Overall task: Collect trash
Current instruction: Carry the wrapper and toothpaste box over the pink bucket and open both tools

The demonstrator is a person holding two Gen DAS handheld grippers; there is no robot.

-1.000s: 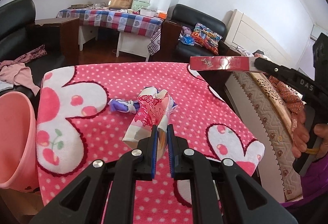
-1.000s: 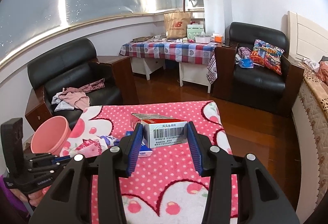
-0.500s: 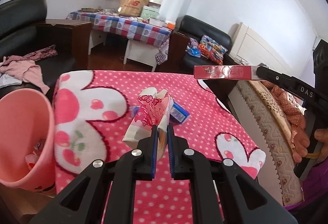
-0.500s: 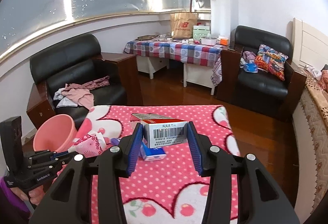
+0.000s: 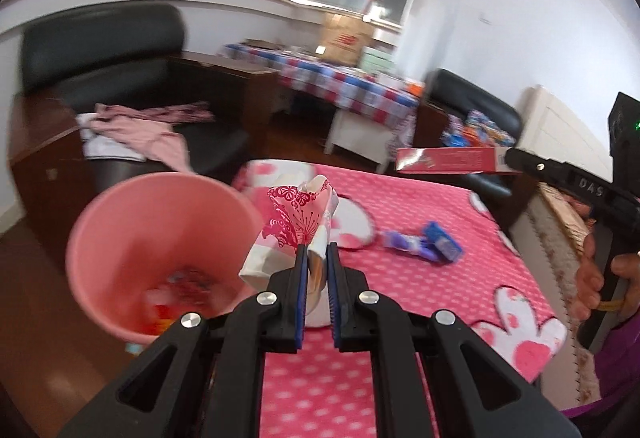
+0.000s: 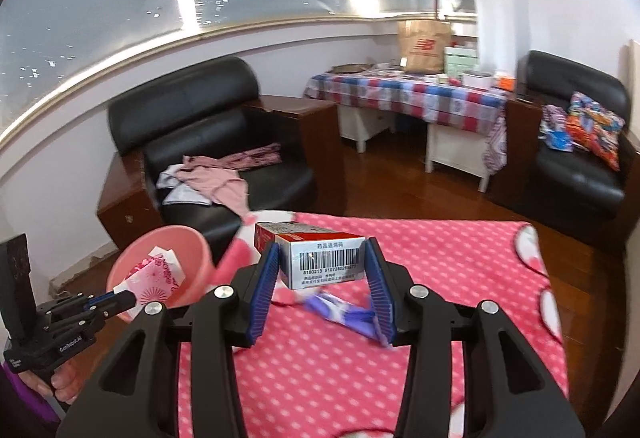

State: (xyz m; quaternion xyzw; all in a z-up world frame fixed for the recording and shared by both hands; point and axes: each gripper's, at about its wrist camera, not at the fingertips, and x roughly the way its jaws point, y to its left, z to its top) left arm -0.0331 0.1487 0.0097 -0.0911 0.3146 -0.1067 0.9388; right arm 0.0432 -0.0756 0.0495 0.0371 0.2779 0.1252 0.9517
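- The left tool (image 5: 317, 258), clenched on a crumpled pink-and-white paper wrapper (image 5: 294, 228), holds it at the rim of the pink bin (image 5: 120, 205), which stands on the floor off the left edge of the bench.
- In the right wrist view the same wrapper (image 6: 154, 280) hangs over the mouth of the bin (image 6: 192, 242); it looks set for a drop, though it is not yet let go.
- The right tool (image 6: 322, 266) grasps a red-and-silver carton (image 6: 320, 258) across its barcode end, lifted clear of the pink dotted cloth (image 6: 440, 250) that covers the bench.
- From the left wrist view the carton (image 5: 448, 159) juts level from the right tool (image 5: 520, 161), well above the bench's far right corner and well apart from the bin.
- Blurred scraps of red and white already lie at the bottom of the bin, so some trash appears to be collected.
- Left on the cloth (image 5: 400, 270), near the middle of the bench: a purple wrapper (image 5: 402, 240) and, touching it, a small blue packet (image 5: 442, 242).
- The purple wrapper (image 6: 344, 312) lies just under the right tool; the blue packet cannot be made out in that view.
- Judged from here, the job is past its start: two pieces are in hand, two more wait on the bench.
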